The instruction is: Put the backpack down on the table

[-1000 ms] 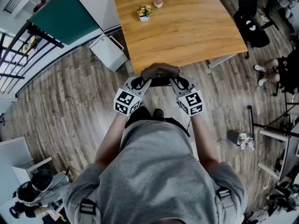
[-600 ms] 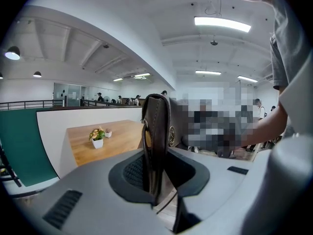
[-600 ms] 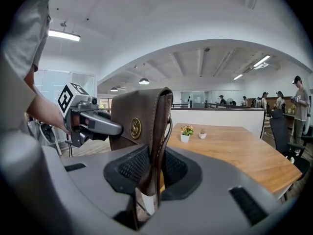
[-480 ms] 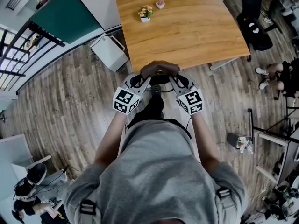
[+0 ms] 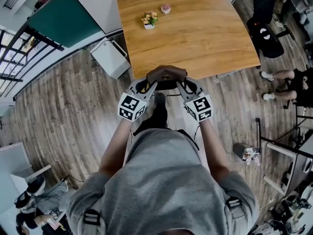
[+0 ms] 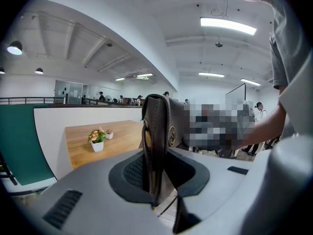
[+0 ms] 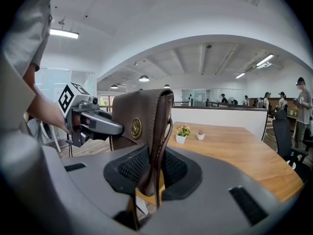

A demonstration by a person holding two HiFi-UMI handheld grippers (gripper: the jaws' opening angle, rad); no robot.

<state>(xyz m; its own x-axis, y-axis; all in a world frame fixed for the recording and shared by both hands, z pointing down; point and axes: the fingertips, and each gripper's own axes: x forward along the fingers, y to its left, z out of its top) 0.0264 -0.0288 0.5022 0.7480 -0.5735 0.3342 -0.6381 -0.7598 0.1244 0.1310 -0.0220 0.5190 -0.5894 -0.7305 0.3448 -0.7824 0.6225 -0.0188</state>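
A brown leather backpack (image 5: 166, 76) hangs between both grippers at the near edge of the wooden table (image 5: 205, 33), off the tabletop. My left gripper (image 5: 146, 86) is shut on its left side and my right gripper (image 5: 185, 86) on its right side. In the left gripper view the backpack (image 6: 157, 126) stands upright, its edge pinched in the left gripper (image 6: 154, 180). The right gripper view shows the backpack (image 7: 144, 124) clamped in the right gripper (image 7: 149, 173), with the left gripper (image 7: 93, 121) behind it.
A small white pot of flowers (image 5: 149, 19) and a tiny pink pot (image 5: 166, 8) stand at the table's far left. A white box (image 5: 111, 58) sits on the floor left of the table. A black chair (image 5: 266, 31) and a person's feet (image 5: 276, 80) are at the right.
Both grippers have carried the backpack forward together, so it now overlaps the table's near edge. The grip on it has not changed.
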